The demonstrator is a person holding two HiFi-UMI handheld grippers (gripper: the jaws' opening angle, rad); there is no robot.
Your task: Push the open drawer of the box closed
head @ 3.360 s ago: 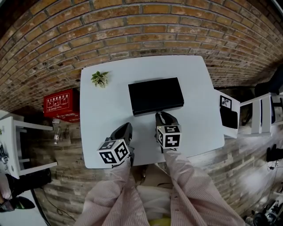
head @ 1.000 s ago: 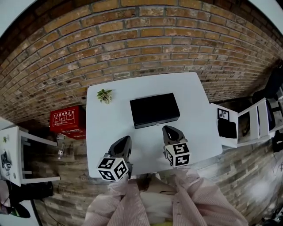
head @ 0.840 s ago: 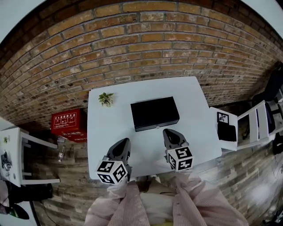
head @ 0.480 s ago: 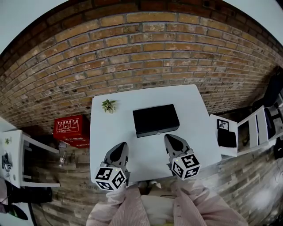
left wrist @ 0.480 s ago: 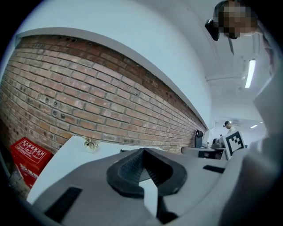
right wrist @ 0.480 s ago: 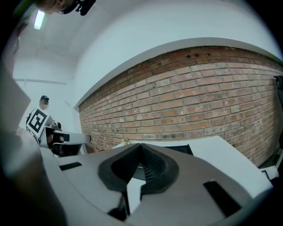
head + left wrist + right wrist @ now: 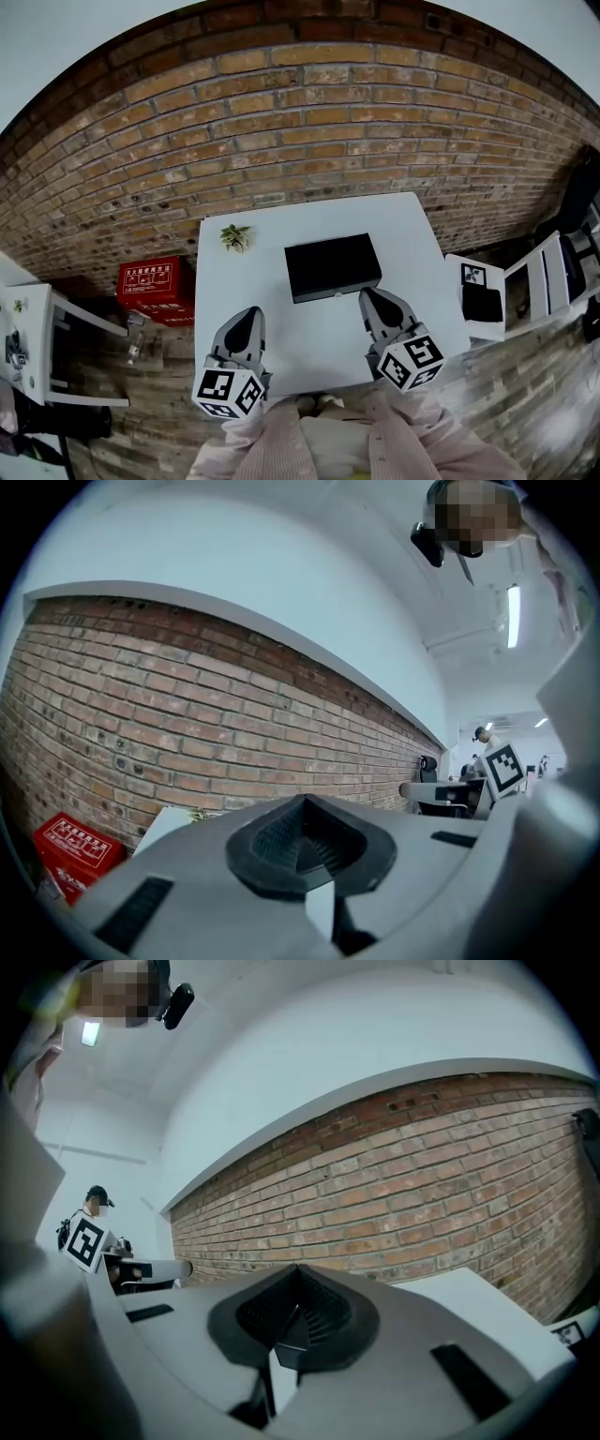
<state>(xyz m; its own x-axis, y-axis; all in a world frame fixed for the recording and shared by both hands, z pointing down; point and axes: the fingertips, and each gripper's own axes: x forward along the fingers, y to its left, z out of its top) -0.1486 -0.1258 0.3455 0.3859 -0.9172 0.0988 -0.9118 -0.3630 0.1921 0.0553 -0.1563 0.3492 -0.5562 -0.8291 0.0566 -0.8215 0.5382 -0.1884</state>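
Note:
In the head view a flat black box [image 7: 333,267] lies on the white table [image 7: 412,244], its drawer flush with the front face and a small knob [image 7: 336,293] showing there. My right gripper [image 7: 372,298] is shut and empty, a short way off the box's front right corner. My left gripper [image 7: 246,317] is shut and empty too, nearer the table's front left. Both gripper views tilt upward at the brick wall and ceiling, so the box is hidden in them. The left gripper [image 7: 305,841] and the right gripper [image 7: 295,1321] show their pads together.
A small potted plant [image 7: 234,236] stands at the table's back left. On the floor to the left lies a red box [image 7: 155,281], with a white shelf unit [image 7: 37,347] beyond it. White furniture [image 7: 487,286] stands right of the table. A brick wall [image 7: 309,122] runs behind.
Both grippers have drawn back from the box toward the person; the right one earlier touched the box's front. The head view has lifted, showing more wall. The box has not moved.

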